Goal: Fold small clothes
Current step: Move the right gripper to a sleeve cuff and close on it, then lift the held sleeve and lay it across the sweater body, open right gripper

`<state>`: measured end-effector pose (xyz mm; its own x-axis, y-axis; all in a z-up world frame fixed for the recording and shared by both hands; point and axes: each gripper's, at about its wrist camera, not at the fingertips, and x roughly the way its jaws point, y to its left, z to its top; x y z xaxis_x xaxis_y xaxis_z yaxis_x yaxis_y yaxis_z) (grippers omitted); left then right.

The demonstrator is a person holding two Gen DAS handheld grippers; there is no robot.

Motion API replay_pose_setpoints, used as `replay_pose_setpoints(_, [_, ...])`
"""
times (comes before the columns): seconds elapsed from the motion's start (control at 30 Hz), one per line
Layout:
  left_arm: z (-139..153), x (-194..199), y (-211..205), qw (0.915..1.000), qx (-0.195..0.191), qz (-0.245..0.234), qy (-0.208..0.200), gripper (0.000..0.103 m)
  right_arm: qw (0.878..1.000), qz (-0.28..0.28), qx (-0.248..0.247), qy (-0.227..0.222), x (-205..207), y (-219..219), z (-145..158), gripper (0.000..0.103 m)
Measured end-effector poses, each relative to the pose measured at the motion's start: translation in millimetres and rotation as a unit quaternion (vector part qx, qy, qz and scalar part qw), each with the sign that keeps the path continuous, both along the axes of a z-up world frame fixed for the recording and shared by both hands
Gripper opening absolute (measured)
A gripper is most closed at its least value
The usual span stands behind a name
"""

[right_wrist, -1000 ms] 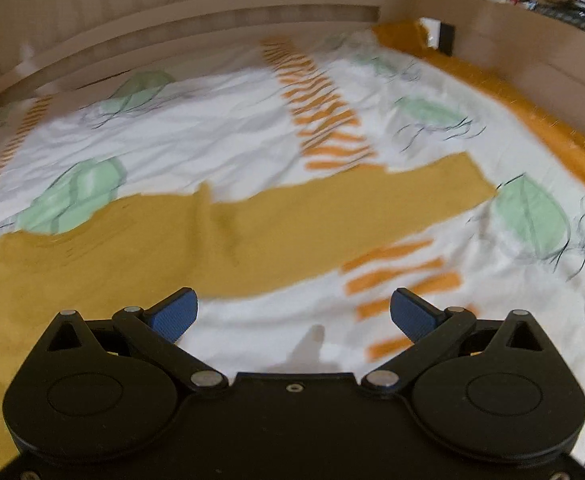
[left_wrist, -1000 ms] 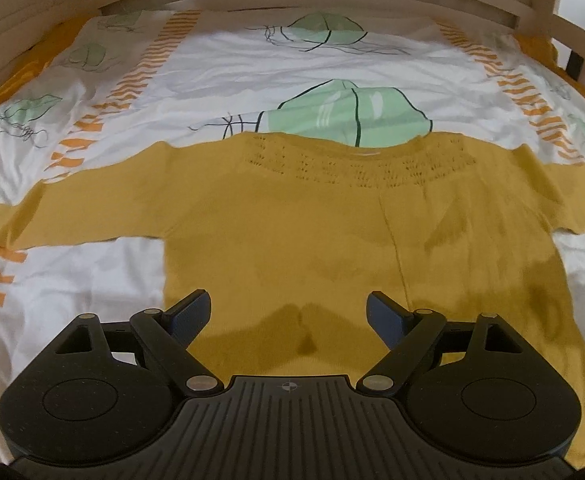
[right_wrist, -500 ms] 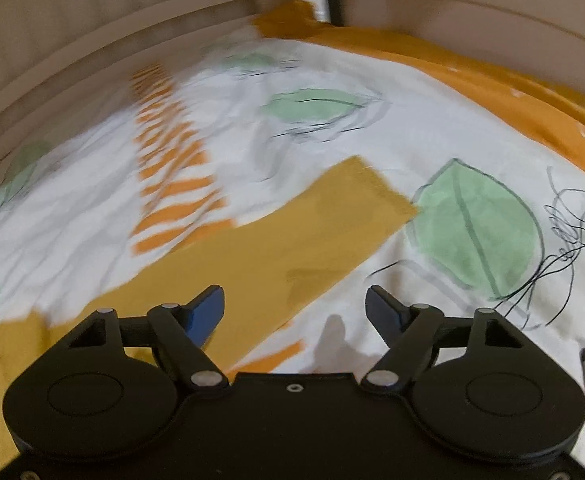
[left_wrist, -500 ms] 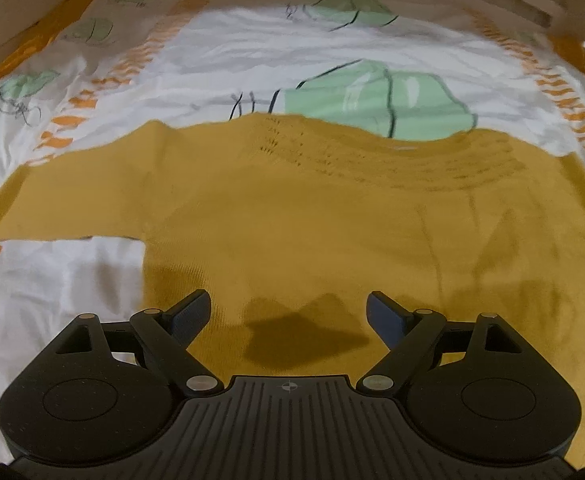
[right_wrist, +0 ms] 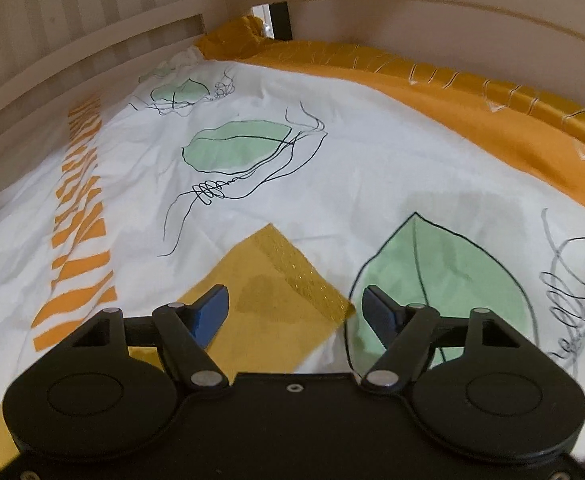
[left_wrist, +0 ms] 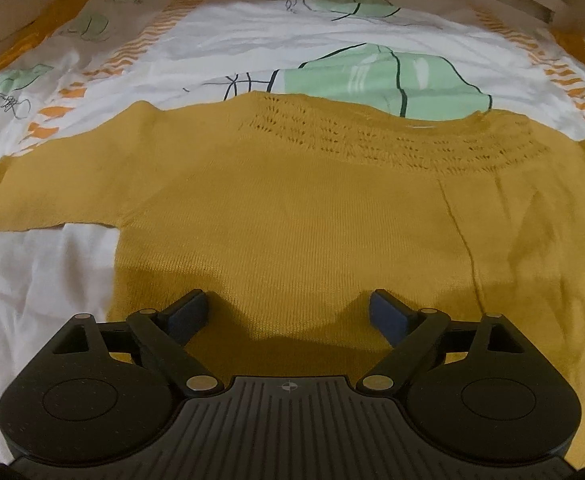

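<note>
across the middle of the left view we see the yellow sweater (left_wrist: 312, 208) spread flat on the leaf-print bedsheet (left_wrist: 252, 44), neckline toward the top of the frame and one sleeve (left_wrist: 52, 184) reaching to the left edge. we judge it lies open like this so each part can be folded inward. our left gripper (left_wrist: 288, 312) hangs over the lower body of the sweater, jaws apart, gripping nothing. low in the centre of the right view, our right gripper (right_wrist: 294, 312) has its jaws wide apart on either side of the other sleeve's cuff (right_wrist: 300, 276), probably lined up to pinch it and carry it across the body.
</note>
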<state>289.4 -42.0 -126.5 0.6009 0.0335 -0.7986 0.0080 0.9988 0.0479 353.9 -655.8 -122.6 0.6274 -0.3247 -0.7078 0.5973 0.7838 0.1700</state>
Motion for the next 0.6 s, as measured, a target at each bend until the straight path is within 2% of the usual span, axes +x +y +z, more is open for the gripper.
replay_pose_setpoints(0.13, [-1.3,0.0,1.7,0.9999,-0.008,0.006,-0.005,0.092,1.000,0.002,0.023,0.008,7.4,-5.0,-11.2,0.075])
replay_pose_setpoints(0.2, [-1.4,1.4,0.7,0.9999,-0.007,0.009,-0.003,0.093,0.999,0.003,0.033,0.007,8.4,-5.7,-15.5,0.061])
replay_pose_setpoints(0.23, [-1.6,1.4,0.5,0.9999,-0.006,0.009,-0.003,0.093,0.999,0.005,0.032,0.006,7.8,-5.2,-15.7,0.058])
replay_pose_setpoints(0.3, [-1.1,2.2,1.6,0.9999,-0.009,0.008,-0.001,0.093,1.000,0.006,0.028,0.005,5.0,-4.1,-13.4,0.039])
replay_pose_setpoints(0.33, [-0.8,2.5,2.8,0.9999,-0.011,0.004,0.002,0.093,1.000,0.008,0.030,0.003,2.7,-4.1,-10.4,0.035])
replay_pose_setpoints(0.4, [0.0,3.5,4.6,0.9999,-0.013,-0.004,0.006,0.093,0.999,0.009,0.039,-0.001,-1.9,-4.4,-1.8,0.019])
replay_pose_setpoints(0.53, [3.9,4.1,8.1,0.9995,-0.020,-0.015,0.016,0.089,0.998,0.019,0.048,-0.032,-14.5,4.7,26.2,0.016])
replay_pose_setpoints(0.6, [8.0,5.0,9.9,0.9993,-0.023,-0.020,0.023,0.083,0.997,0.036,0.047,-0.053,-20.3,16.6,48.9,0.016])
